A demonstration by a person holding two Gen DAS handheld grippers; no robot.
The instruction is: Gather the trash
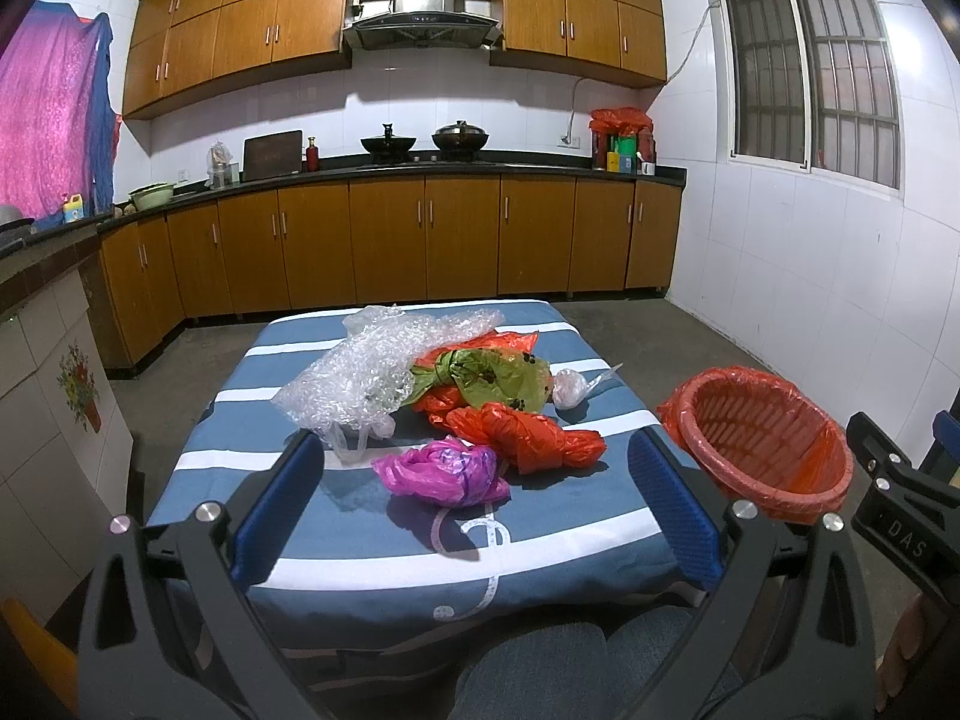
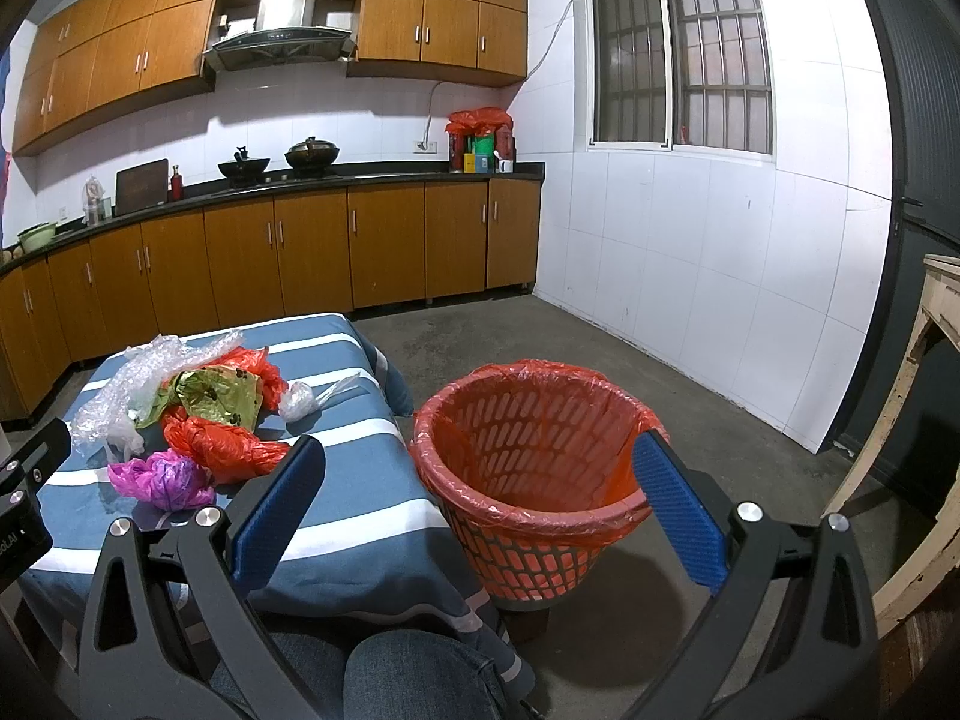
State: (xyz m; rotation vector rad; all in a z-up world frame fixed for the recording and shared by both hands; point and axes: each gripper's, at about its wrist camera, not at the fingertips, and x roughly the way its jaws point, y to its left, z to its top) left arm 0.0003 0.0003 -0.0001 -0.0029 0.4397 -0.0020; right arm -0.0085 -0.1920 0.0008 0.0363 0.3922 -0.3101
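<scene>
While both grippers hung in the air with nothing between their blue pads, the trash lay heaped on the bench (image 1: 288,546), which was covered by a blue cloth with white stripes. The left gripper (image 1: 474,501) had its jaws spread wide, framing the near part of the pile from above the front edge of the bench. Closest to it lay a crumpled pink-purple bag (image 1: 441,474), with a twisted orange-red bag (image 1: 528,435) just behind and touching it. Farther back sat a green bag (image 1: 498,381) speckled with dark bits, resting on more orange plastic, and a large wad of clear bubble wrap (image 1: 354,381) spread to the left of these. A small knotted clear bag (image 1: 570,389) lay apart on the right side of the heap. The right gripper (image 2: 474,495) likewise had its jaws spread wide, holding nothing, and pointed toward the red basket (image 2: 528,552), which stood on the floor just beside the bench's right edge, lined with an orange-red plastic bag folded over its rim. The basket's inside looked empty. A knee in blue denim showed below each gripper.
</scene>
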